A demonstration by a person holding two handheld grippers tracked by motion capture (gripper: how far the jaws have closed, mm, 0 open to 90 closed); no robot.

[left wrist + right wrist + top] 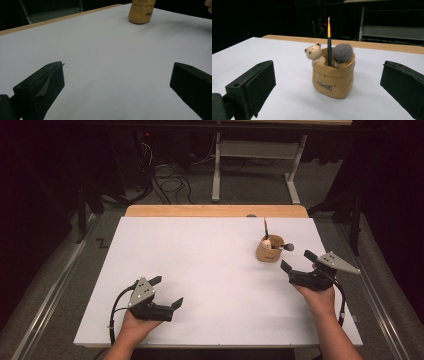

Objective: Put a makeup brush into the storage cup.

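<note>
A tan sack-shaped holder (269,251) (333,76) (141,12) with a small bear figure (315,53) on its rim stands at the right back of the white table. In it stand a thin dark brush with a gold ferrule (329,42) (266,228) and a fluffy grey brush (342,53) (288,247). My right gripper (296,260) (327,85) is open, just short of the holder on its near right side, nothing between its jaws. At the front left my left gripper (166,291) (117,85) is open and empty above the bare table.
The white table top (200,265) has a wooden strip (215,211) along its far edge. Behind it stand a metal frame (255,165) and loose cables (172,182) on a grey floor. The person's hands enter from the near edge.
</note>
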